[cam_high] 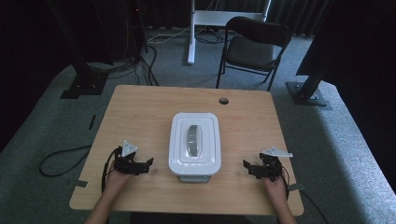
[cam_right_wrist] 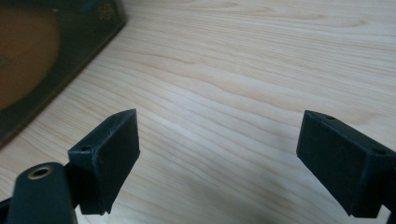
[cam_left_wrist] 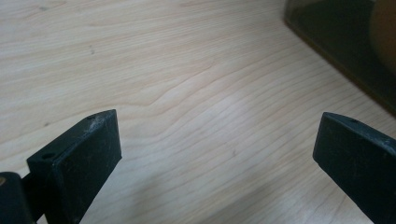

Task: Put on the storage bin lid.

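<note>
The white lidded container (cam_high: 194,144) stands in the middle of the table (cam_high: 140,112). The left gripper (cam_high: 148,164) and right gripper (cam_high: 244,166) rest beside it, jaws wide apart and empty. An uneven grasp could tip the lid (cam_high: 194,137) or push the container sideways.

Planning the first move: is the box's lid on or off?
On. The white lid sits flat and square over the box, its grey handle facing up. Both grippers, left and right, rest open beside it.
</note>
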Demonstrator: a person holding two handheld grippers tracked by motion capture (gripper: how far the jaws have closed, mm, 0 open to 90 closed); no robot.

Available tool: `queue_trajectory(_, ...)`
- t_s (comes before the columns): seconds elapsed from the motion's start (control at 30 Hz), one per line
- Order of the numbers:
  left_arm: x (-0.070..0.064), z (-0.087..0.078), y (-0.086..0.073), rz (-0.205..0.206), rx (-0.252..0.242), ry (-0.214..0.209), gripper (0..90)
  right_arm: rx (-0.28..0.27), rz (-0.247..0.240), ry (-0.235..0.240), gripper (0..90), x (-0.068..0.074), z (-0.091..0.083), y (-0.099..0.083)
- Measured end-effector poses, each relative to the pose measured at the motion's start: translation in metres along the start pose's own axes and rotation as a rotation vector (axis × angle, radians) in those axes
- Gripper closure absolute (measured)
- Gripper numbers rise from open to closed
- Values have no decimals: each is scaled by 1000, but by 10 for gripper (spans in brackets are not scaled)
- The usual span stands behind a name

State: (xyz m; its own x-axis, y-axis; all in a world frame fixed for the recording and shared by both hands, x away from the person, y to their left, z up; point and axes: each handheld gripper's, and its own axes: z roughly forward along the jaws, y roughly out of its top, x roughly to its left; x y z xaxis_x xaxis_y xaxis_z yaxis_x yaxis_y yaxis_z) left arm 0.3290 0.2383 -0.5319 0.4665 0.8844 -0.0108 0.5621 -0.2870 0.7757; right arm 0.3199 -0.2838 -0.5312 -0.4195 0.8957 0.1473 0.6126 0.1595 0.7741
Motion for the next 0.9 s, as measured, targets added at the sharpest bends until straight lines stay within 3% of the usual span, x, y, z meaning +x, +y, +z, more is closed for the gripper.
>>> queue_trajectory(0.5,17,-14,-16,-38,4,62,15,-5,41,-105,124,-20,-21,-18)
queue_trajectory(0.9,34,-24,-28,-122,38,124,15,-3,96,-175,121,-32,-32,-27)
